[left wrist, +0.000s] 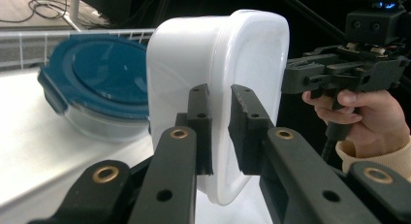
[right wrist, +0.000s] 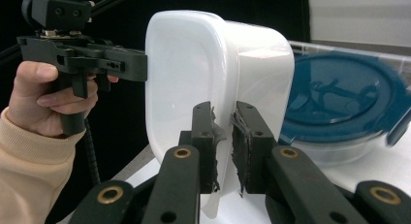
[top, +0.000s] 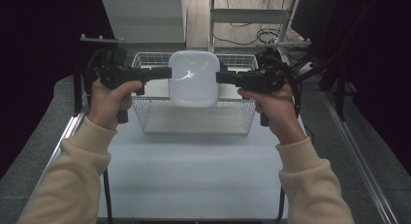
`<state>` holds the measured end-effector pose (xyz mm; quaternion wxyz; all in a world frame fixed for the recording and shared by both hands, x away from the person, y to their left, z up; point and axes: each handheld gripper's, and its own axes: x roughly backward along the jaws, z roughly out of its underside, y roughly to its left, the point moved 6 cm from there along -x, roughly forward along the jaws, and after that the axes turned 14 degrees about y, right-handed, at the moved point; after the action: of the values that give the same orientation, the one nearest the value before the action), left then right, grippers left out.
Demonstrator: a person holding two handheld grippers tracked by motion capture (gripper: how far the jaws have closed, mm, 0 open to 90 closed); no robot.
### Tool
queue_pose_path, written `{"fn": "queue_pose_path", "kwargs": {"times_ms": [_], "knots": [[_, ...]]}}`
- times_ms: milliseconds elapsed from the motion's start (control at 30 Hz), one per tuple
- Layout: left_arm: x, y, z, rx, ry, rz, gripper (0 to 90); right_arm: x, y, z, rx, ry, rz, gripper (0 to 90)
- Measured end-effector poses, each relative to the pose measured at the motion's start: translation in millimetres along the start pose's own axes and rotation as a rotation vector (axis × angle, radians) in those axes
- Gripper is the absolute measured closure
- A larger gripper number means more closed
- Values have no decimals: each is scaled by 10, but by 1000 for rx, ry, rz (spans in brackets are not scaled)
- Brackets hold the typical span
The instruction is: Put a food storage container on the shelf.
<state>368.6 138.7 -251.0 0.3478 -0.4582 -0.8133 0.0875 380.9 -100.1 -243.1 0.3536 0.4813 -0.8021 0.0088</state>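
A white table (top: 194, 175) carried a wire basket (top: 150, 115) at its far edge; its near half lay bare.

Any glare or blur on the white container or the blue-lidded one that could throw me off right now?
High view: dim, with a bright glare streak on the white container held over the wire basket. Left gripper view: container sharp, soft sheen on the blue-lidded container. Right gripper view: that lid's right edge is smeared by blur, and reflections streak its top.

Blue-lidded container (right wrist: 339, 112) — right edge blurred, near side hidden behind white tub (right wrist: 213, 88)
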Motion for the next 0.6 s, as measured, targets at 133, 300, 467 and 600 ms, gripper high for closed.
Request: {"fn": "queue_pose_path", "kwargs": {"times_ms": [133, 300, 467, 600], "knots": [[11, 54, -175, 5, 0, 5, 798, 29, -43, -163, 0, -4, 7, 793], [-24, 146, -360, 28, -3, 15, 797, 40, -150, -345, -17, -5, 8, 793], [-99, 273, -496, 66, 4, 32, 796, 13, -289, -467, -49, 4, 4, 792], [-171, 378, -547, 90, 15, 42, 795, -29, -382, -514, -70, 18, 9, 791]]}}
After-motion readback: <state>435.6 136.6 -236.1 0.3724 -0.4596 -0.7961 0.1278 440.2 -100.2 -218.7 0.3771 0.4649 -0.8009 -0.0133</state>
